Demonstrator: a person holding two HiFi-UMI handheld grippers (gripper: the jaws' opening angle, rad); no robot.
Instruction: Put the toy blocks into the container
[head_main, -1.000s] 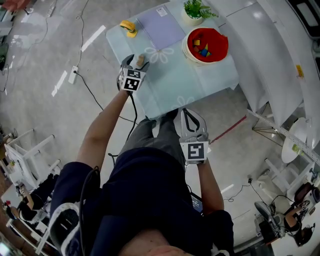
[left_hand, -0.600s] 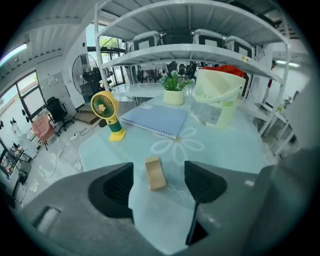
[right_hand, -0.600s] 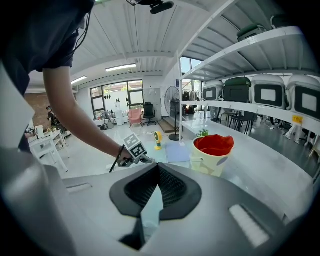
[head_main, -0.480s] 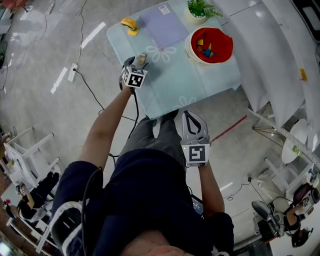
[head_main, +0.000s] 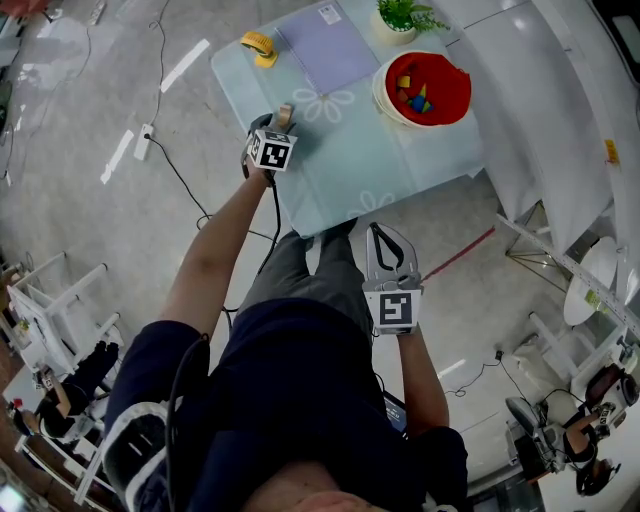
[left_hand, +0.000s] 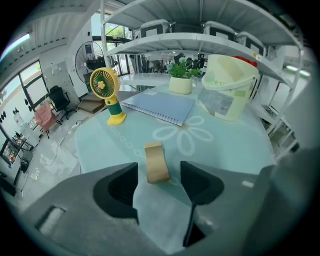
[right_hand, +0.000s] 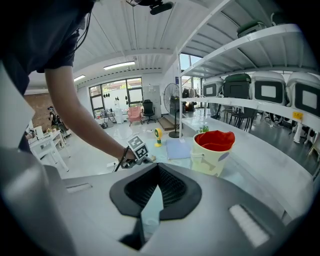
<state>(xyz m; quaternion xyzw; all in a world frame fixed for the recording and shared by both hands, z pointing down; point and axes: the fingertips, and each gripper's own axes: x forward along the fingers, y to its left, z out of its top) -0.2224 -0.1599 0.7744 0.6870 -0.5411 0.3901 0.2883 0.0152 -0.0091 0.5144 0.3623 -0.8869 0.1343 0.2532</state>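
The tan arched block (left_hand: 156, 162) lies on the pale green table (left_hand: 235, 150), its near end between the tips of the left gripper (left_hand: 159, 176). The jaws stand apart and have just been closing in, and neither pad touches the block. The cream container (left_hand: 227, 95) stands well beyond, to the right. The right gripper (right_hand: 158, 169) hangs off the table's near edge, jaws closed together on nothing
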